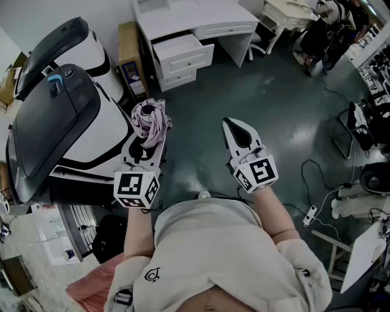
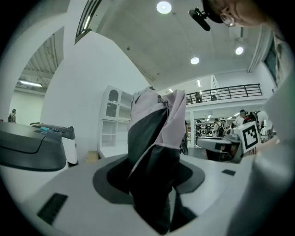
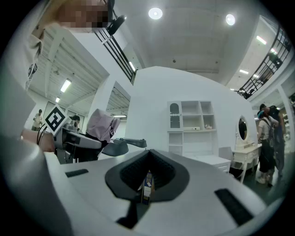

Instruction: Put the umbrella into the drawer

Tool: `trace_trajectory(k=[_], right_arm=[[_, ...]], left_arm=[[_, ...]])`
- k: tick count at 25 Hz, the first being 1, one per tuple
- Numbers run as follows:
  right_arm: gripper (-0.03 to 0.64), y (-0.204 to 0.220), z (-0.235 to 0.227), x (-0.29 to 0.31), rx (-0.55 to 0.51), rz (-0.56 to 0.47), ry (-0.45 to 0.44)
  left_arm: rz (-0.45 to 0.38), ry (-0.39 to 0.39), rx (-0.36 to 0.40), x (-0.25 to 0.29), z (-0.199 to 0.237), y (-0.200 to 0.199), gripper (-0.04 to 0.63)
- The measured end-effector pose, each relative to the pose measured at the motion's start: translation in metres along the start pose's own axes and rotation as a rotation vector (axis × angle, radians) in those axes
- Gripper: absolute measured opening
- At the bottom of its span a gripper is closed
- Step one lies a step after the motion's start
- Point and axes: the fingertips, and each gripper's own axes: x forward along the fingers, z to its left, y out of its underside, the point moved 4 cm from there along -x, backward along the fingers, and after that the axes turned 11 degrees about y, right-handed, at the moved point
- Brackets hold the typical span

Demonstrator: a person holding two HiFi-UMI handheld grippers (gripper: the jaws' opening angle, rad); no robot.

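A folded pink and grey umbrella [image 1: 149, 120] stands clamped between the jaws of my left gripper [image 1: 147, 135], held in the air over the floor beside a large machine. In the left gripper view the umbrella [image 2: 154, 133] fills the gap between the jaws. My right gripper [image 1: 232, 126] hovers to the right at about the same height, shut with nothing in it. Its own view shows the jaws meeting [image 3: 145, 186], with the umbrella [image 3: 101, 124] off to the left. The open drawer [image 1: 183, 53] of a white desk [image 1: 189, 18] lies ahead, across the floor.
A big black and white machine [image 1: 61, 116] stands close on the left. A brown box [image 1: 130, 49] leans beside the desk. Chairs, cables [image 1: 317, 183] and a person [image 1: 332, 27] are to the right. Dark green floor [image 1: 201, 103] lies between me and the desk.
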Motion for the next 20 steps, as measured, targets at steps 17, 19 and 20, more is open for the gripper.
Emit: trace_trajectory(k=[17,19,20], right_arm=[[0.005,0.009,-0.024,-0.001,0.04,-0.004,-0.035],[0.005,0.014,-0.029,-0.002,0.043,0.004,-0.045],[0.005,0.016,-0.032,-0.001,0.047,0.008,-0.049]], left_arm=[[-0.008,-0.034,-0.016,0.018,-0.01,0.002,0.224],[-0.003,-0.038,-0.022,0.022,-0.013,0.005,0.224],[0.001,-0.039,-0.024,0.024,-0.014,0.007,0.224]])
